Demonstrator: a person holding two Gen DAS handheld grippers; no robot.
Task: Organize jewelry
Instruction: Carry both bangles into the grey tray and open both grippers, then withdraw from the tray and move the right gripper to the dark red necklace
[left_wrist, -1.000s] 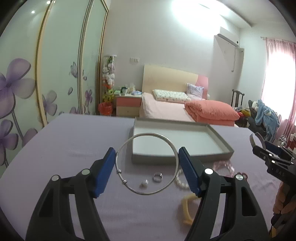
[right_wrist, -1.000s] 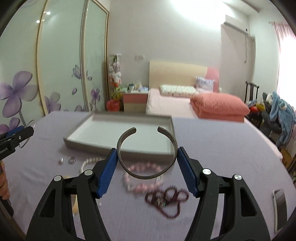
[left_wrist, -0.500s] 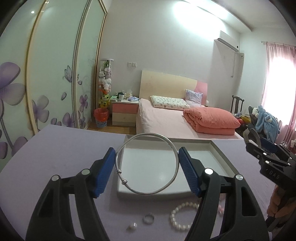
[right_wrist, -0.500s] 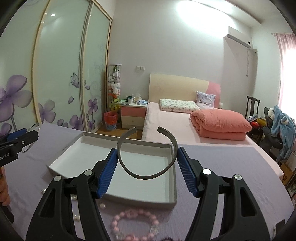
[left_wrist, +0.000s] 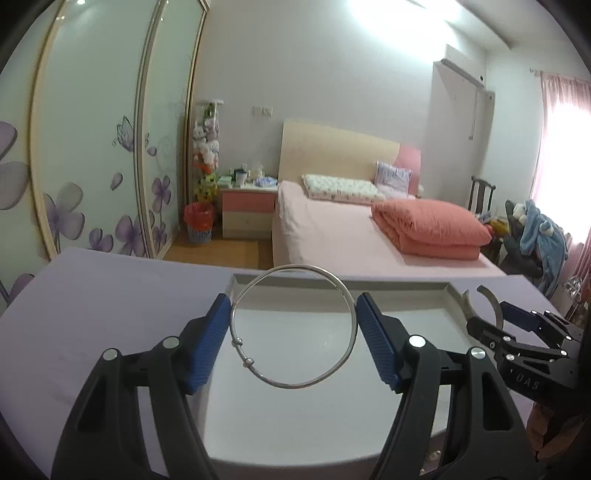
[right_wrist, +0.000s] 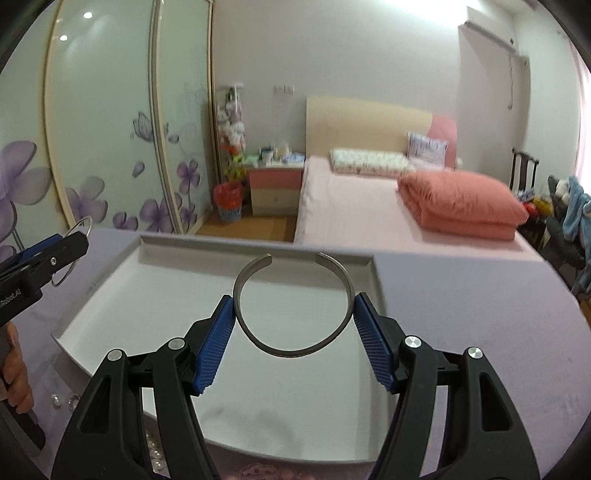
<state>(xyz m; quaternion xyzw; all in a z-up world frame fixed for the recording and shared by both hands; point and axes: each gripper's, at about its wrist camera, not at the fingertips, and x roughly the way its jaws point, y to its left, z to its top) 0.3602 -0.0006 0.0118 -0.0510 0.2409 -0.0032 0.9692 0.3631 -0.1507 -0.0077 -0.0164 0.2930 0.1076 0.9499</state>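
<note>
My left gripper (left_wrist: 293, 325) is shut on a thin silver bangle (left_wrist: 347, 347) and holds it above the grey tray (left_wrist: 402, 286) on the purple table. My right gripper (right_wrist: 293, 317) is shut on an open silver cuff bracelet (right_wrist: 240, 284) and holds it above the same tray (right_wrist: 258, 244). The right gripper with its cuff shows at the right of the left wrist view (left_wrist: 517, 325). The left gripper with its bangle shows at the left of the right wrist view (right_wrist: 48, 254).
Small rings (right_wrist: 64, 400) and a pearl strand (right_wrist: 157, 456) lie on the purple table (right_wrist: 461, 302) before the tray's near edge. A pink bead bracelet (right_wrist: 258, 472) peeks below the tray. A bed and wardrobe stand beyond the table.
Both grippers have moved forward and now hover over the tray, each still holding its bracelet. The loose jewelry on the table has dropped out of the left wrist view.
</note>
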